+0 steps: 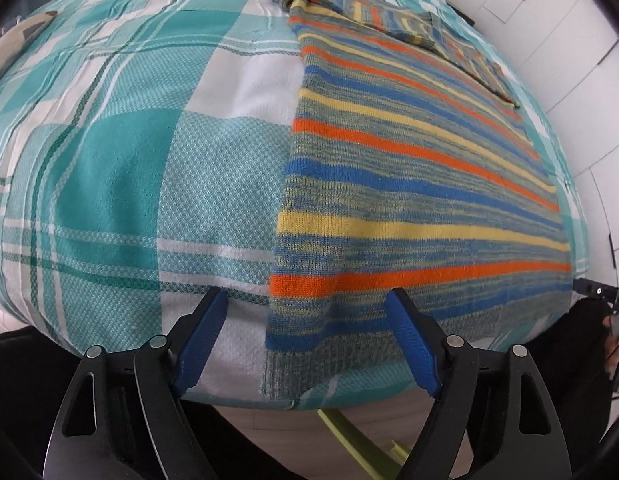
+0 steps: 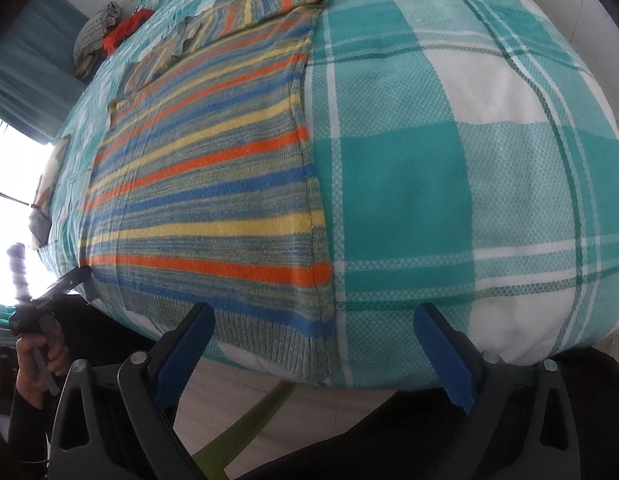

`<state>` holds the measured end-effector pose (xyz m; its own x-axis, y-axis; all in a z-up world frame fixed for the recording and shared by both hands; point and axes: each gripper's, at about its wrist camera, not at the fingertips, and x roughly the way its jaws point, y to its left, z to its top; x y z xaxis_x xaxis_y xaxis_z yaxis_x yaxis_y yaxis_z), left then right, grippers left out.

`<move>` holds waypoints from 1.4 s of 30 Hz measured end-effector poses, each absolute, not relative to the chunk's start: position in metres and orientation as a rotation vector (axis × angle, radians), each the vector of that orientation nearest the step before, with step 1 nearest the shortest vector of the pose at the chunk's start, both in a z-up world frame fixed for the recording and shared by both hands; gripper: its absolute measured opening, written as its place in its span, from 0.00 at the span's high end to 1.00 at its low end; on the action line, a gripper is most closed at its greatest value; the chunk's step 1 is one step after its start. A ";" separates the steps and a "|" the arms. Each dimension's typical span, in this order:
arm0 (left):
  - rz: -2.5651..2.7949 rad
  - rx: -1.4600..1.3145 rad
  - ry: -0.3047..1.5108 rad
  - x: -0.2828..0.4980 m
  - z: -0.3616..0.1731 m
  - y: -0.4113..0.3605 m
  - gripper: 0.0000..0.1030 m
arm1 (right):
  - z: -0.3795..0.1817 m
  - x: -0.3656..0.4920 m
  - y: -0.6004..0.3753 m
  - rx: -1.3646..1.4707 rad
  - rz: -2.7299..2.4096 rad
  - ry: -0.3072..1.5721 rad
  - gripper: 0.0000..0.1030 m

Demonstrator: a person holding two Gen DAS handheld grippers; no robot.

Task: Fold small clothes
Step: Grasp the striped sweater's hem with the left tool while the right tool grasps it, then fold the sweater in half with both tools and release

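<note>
A striped sweater (image 1: 409,184) lies flat on a bed (image 1: 121,168) covered in teal-and-white plaid, its ribbed hem at the near edge. The left claw (image 1: 305,340) hangs wide open over the hem's left corner, gripping nothing. The right claw (image 2: 313,344) is likewise spread wide at the hem's right corner, empty. The knit carries orange, blue and yellow stripes, with both sleeves folded across its far end.

We cannot make out the far collar end of the striped orange, blue and yellow knitted sweater (image 1: 409,168), foreshortened by the lens. The grey and red bundle of cloth (image 2: 105,36) beyond it is too small to identify.
</note>
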<state>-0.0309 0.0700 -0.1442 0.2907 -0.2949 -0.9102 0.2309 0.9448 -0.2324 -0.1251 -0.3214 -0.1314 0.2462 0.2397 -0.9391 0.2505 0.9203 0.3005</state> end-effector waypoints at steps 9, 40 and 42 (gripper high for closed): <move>-0.362 -0.050 1.295 -0.037 -0.146 0.065 0.96 | -0.147 -0.118 -0.303 0.433 0.036 1.419 0.94; -0.351 -0.103 0.967 0.296 -0.044 0.007 0.35 | -0.069 0.190 -0.429 0.608 0.057 0.825 0.47; -0.432 -0.095 0.974 0.271 -0.050 -0.002 0.33 | -0.061 0.174 -0.404 0.515 0.180 0.836 0.47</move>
<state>0.2711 -0.0018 -0.0502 0.4841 -0.3966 -0.7800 0.3125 0.9110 -0.2692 0.1740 -0.4038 -0.0614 0.6634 0.3497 -0.6615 0.0463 0.8632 0.5027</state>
